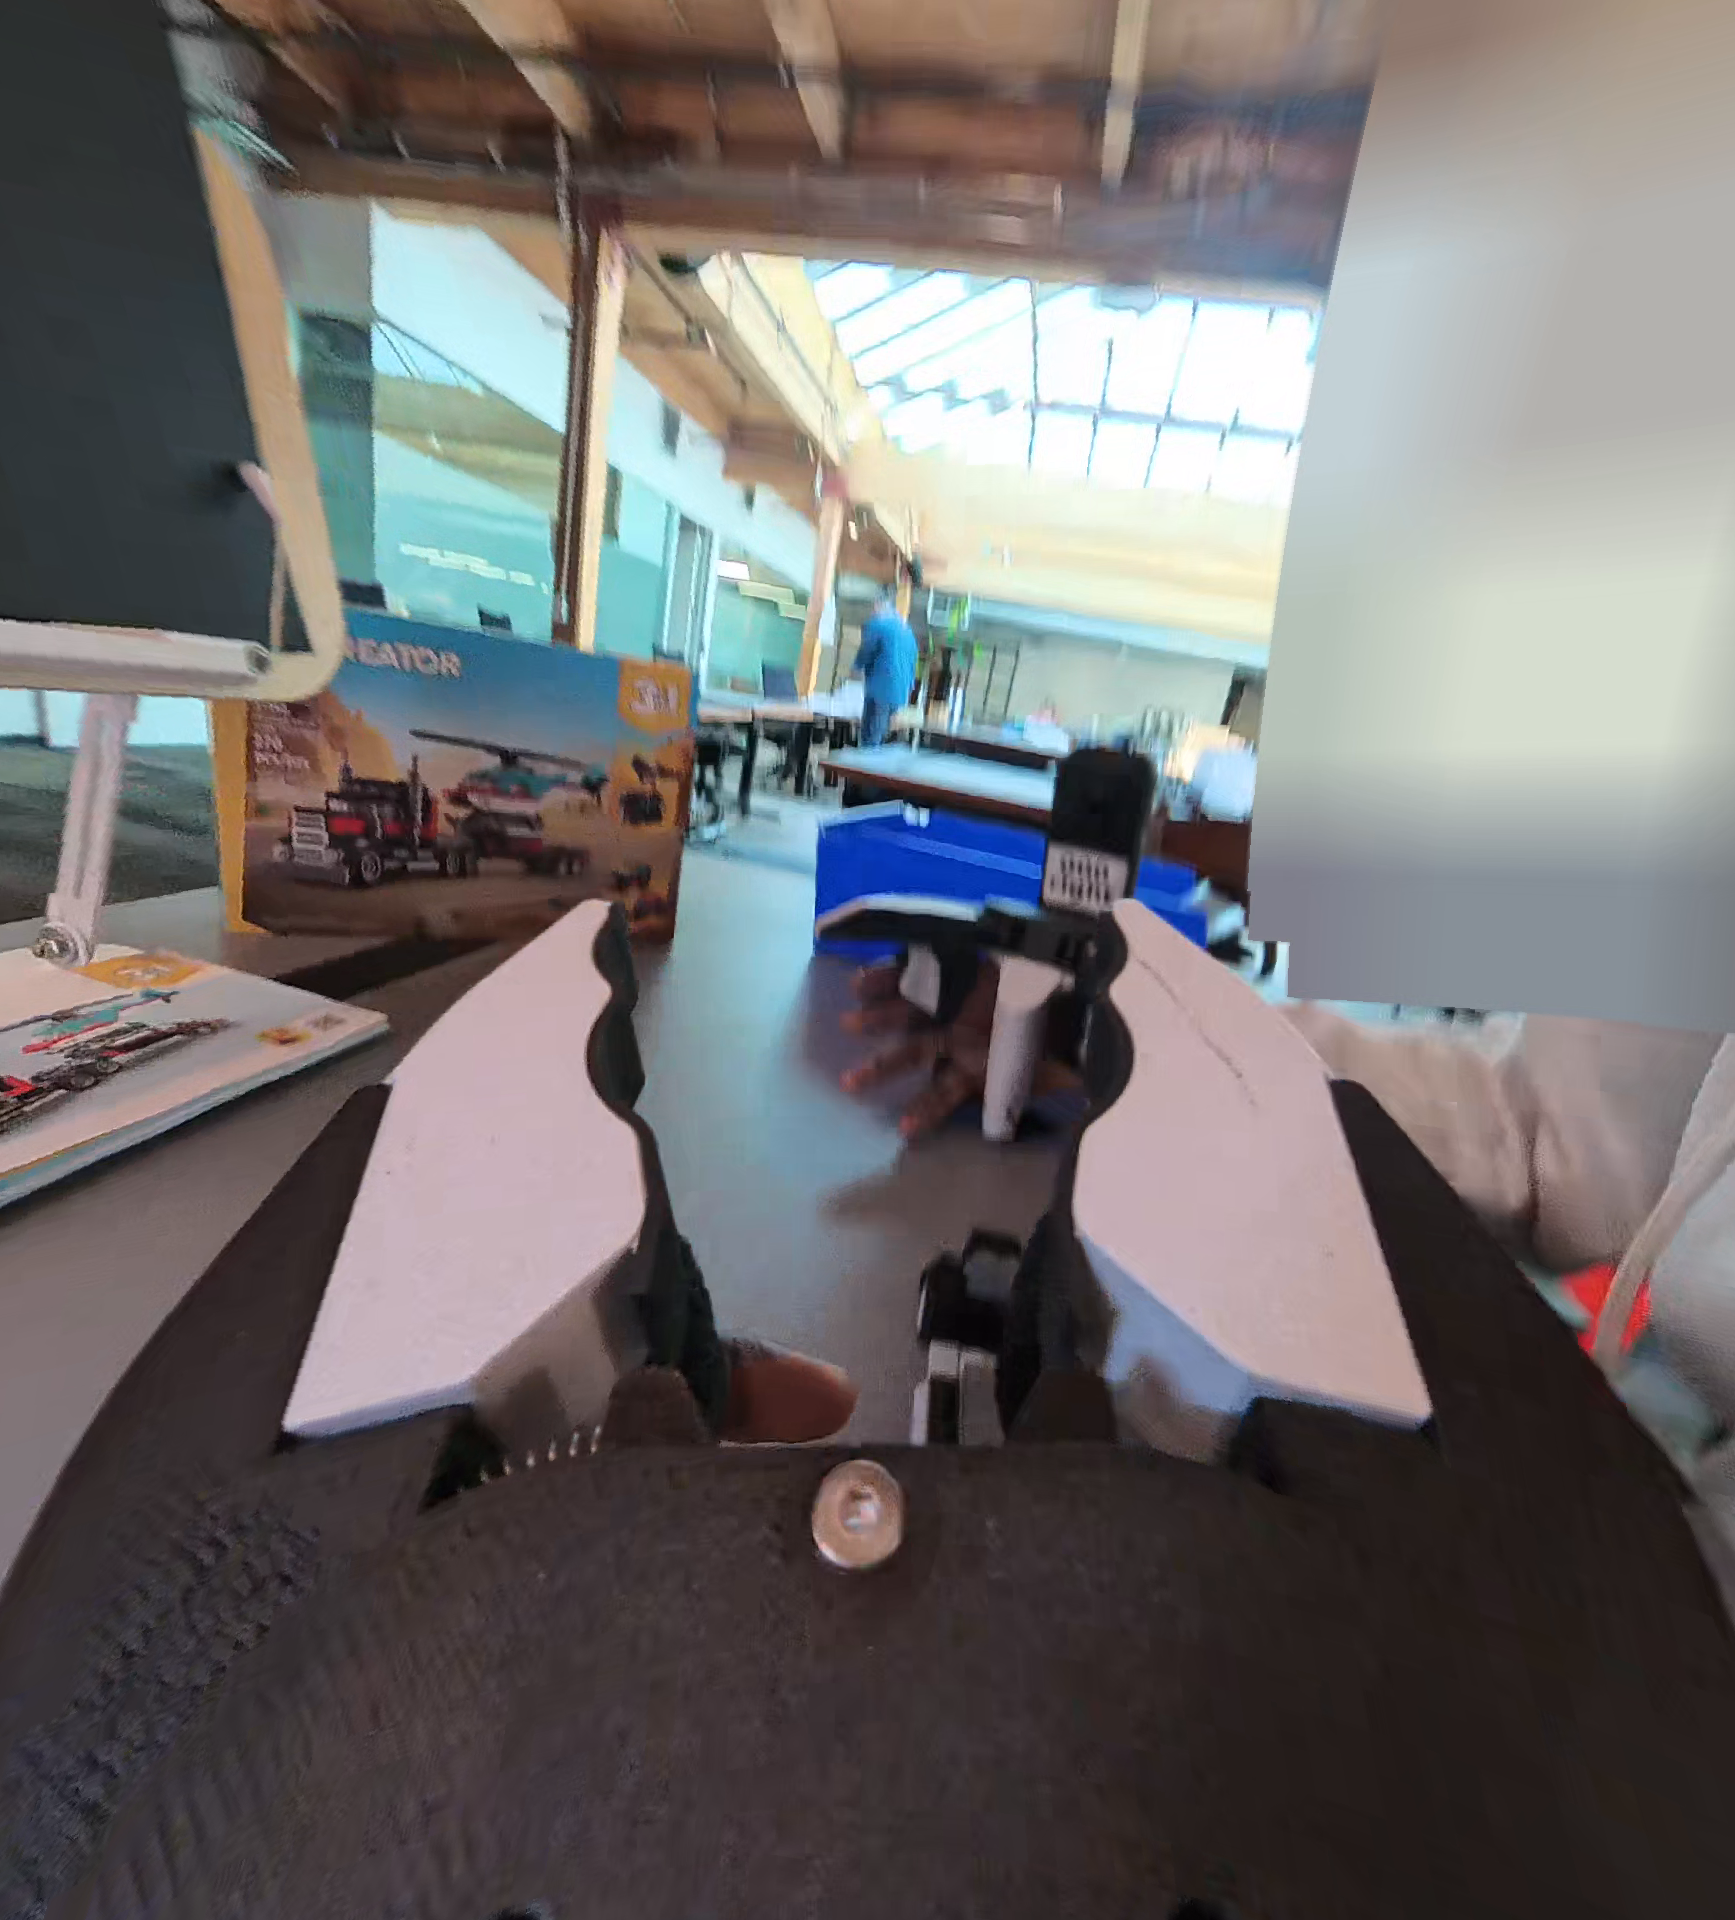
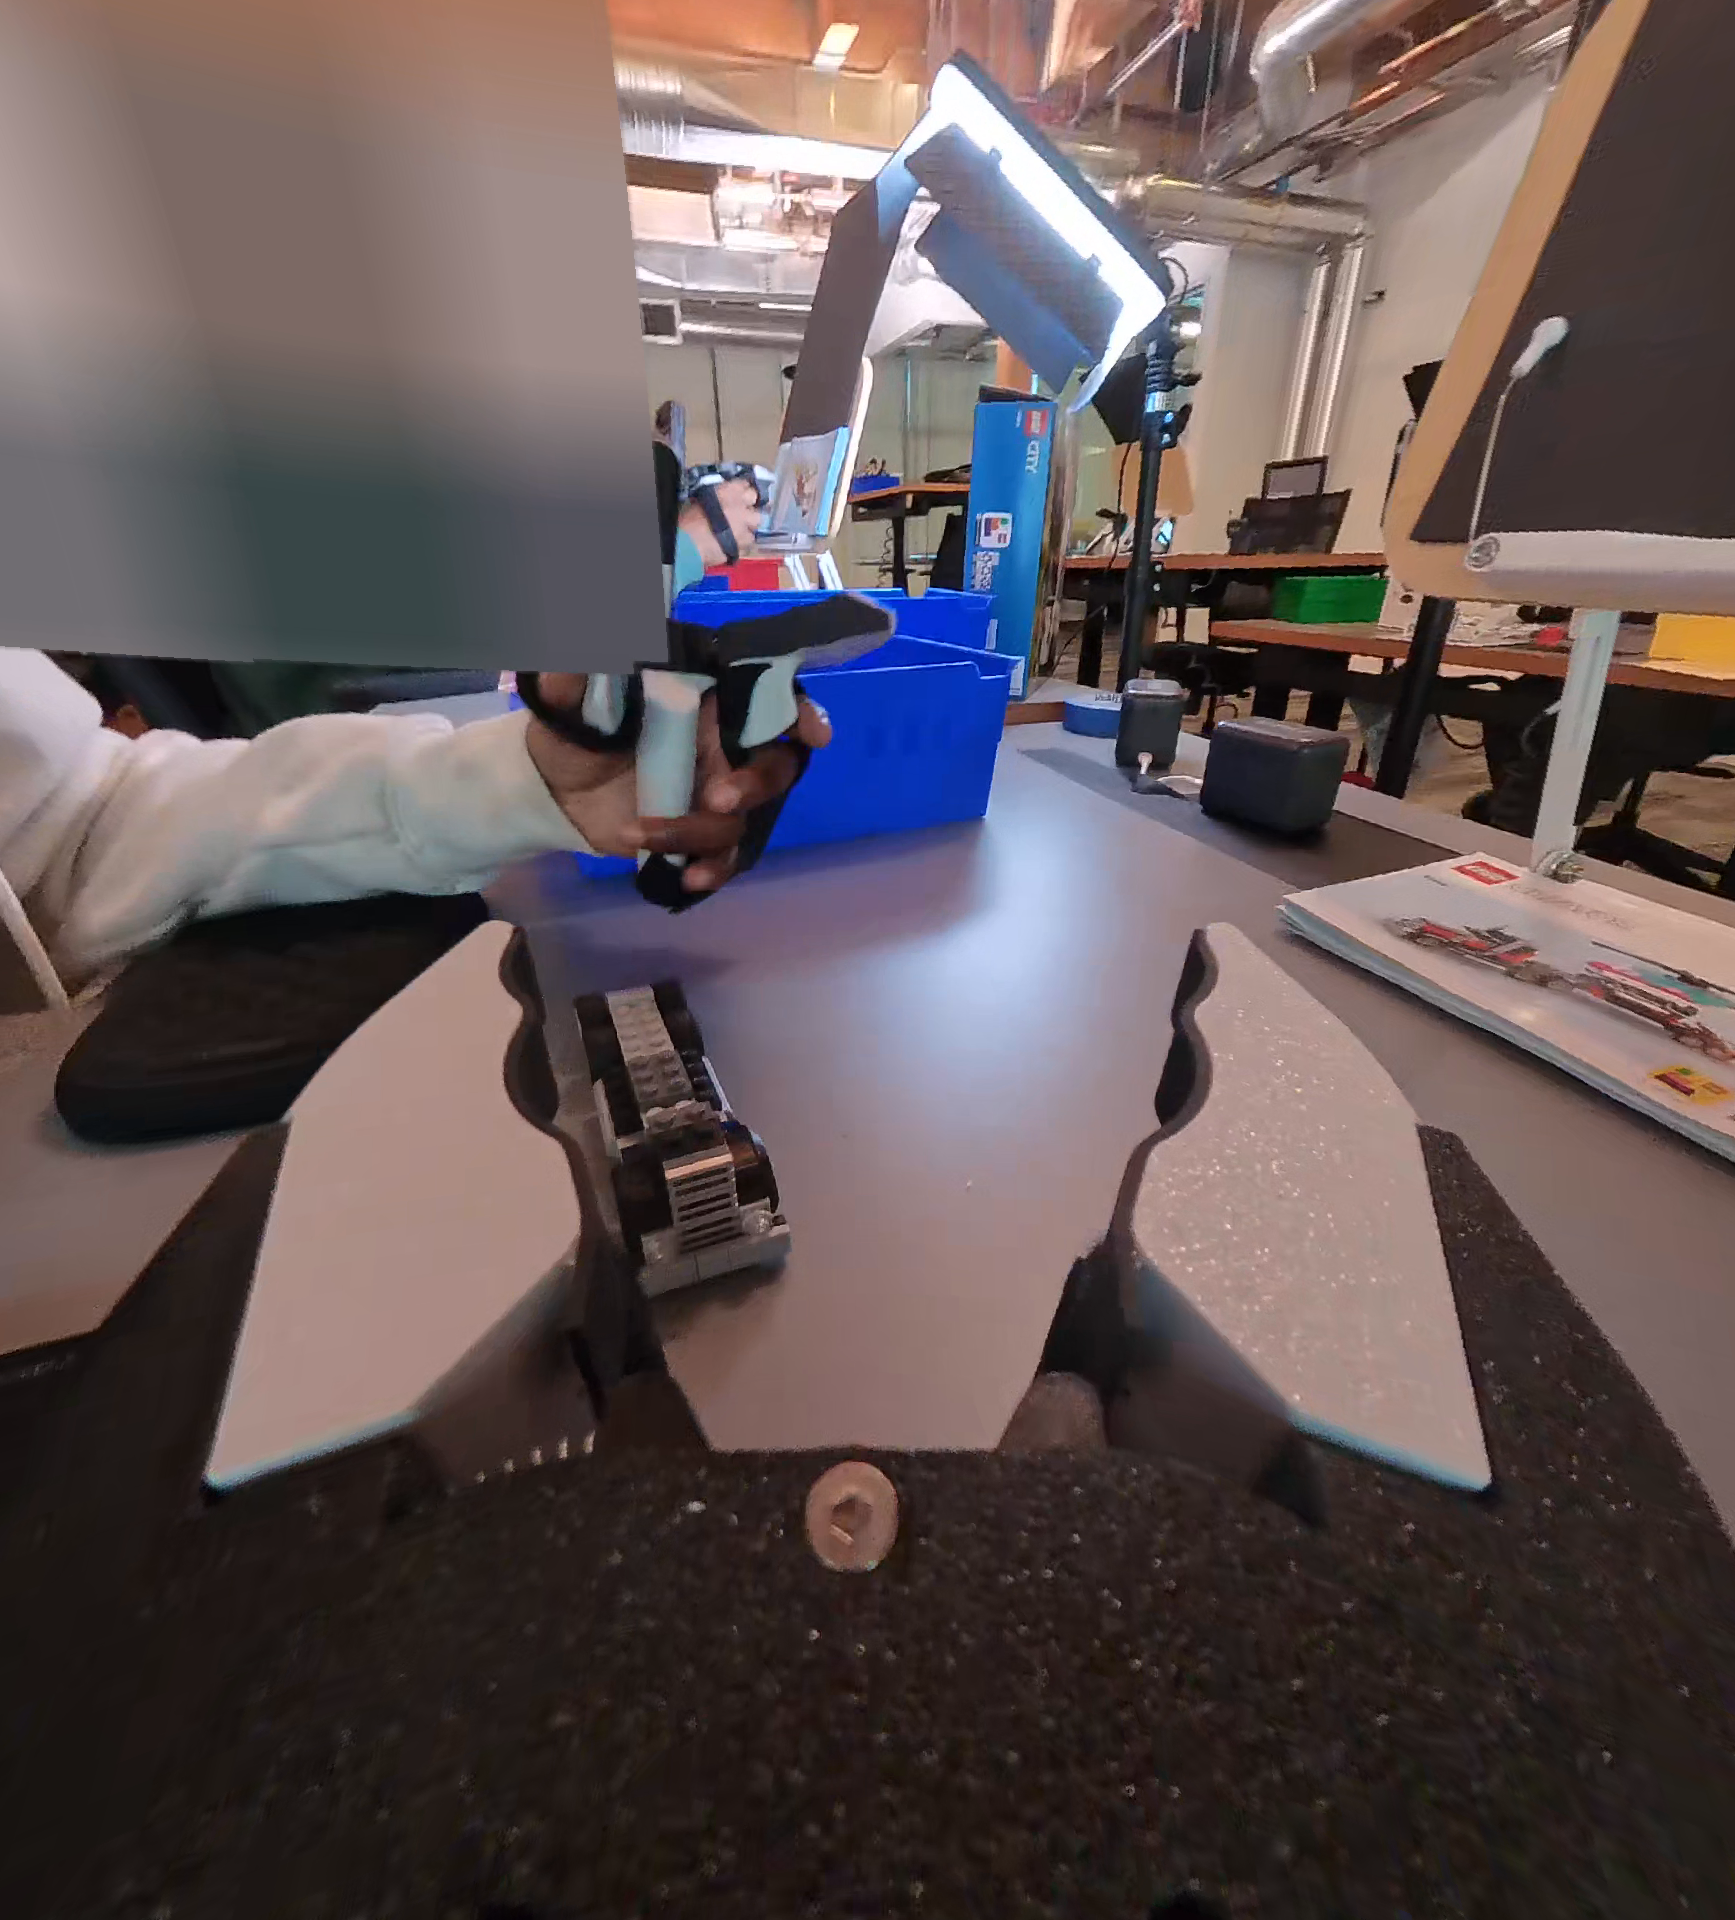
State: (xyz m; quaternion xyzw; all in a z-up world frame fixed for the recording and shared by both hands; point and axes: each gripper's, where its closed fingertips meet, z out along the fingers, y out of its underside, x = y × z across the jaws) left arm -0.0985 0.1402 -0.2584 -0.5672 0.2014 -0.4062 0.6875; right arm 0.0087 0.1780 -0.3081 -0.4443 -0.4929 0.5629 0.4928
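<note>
In the right wrist view my right gripper [image 2: 858, 966] is wide open low over the grey table [image 2: 946, 1039]. A small truck of black and grey bricks [image 2: 676, 1132] stands on the table close beside its left finger [image 2: 530, 1039], and the right finger is far from it. In the left wrist view my left gripper [image 1: 863, 935] is open with bare table between its tips. A small black and white brick piece [image 1: 967, 1320], blurred, sits low by its right finger [image 1: 1102, 1039]. Beyond it a hand [image 1: 904, 1049] holds the other gripper. In the right wrist view a hand [image 2: 676, 800] holds the left gripper's handle.
Blue bins [image 2: 873, 748] stand at the back of the table. An instruction booklet [image 2: 1569, 997] lies at the right, under a board on a white stand [image 2: 1580, 707]. A black pad [image 2: 167, 1029] lies at the left. Two dark boxes [image 2: 1268, 774] stand behind. A toy box [image 1: 458, 790] stands upright. Some 15 cm of space lies between my two pairs of fingers.
</note>
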